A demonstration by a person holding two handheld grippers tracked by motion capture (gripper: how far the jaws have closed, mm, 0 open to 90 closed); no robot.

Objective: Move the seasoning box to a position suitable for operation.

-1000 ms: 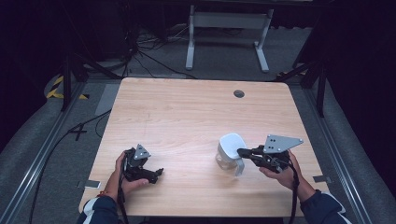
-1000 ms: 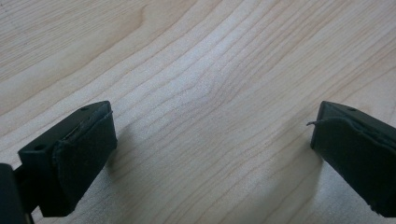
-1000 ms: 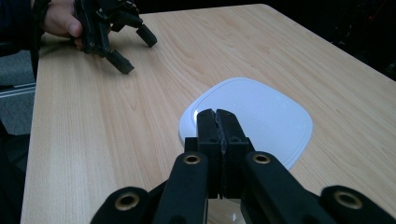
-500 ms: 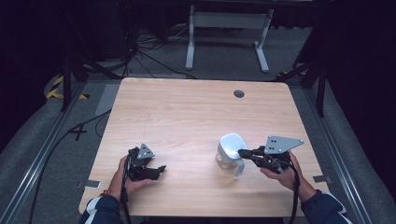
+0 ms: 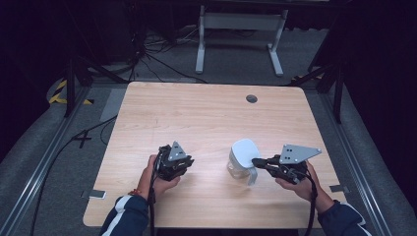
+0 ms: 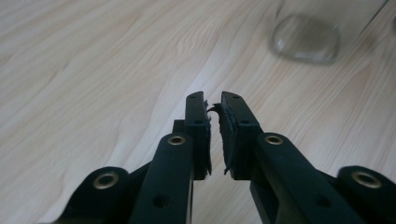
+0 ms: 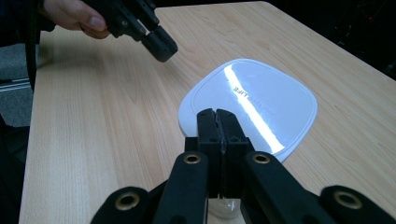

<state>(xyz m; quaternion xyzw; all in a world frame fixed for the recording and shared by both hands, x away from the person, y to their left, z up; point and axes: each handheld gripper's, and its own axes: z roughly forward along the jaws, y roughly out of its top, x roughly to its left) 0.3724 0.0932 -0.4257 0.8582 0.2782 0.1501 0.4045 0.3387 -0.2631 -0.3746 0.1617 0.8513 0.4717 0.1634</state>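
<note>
A clear jug with a white lid (image 5: 243, 153) stands on the wooden table (image 5: 206, 113), right of the middle near the front. My right gripper (image 5: 255, 161) is shut, its tips over the lid's near edge above the jug's handle (image 5: 252, 175). In the right gripper view the jaws (image 7: 216, 114) are pressed together in front of the white lid (image 7: 261, 98), with nothing seen between them. My left gripper (image 5: 189, 161) is held low over the table left of the jug, pointing at it. Its jaws (image 6: 213, 100) stand almost together with worn pads. The jug's clear base (image 6: 306, 37) lies ahead of them.
A round dark cable hole (image 5: 252, 99) sits near the table's far edge. Beyond the table stands a grey metal frame (image 5: 238, 29) among floor cables. The person's left hand and its gripper (image 7: 156, 39) appear across the table in the right gripper view.
My left gripper has moved right and a little forward, closer to the jug. The right gripper and the jug have hardly moved.
</note>
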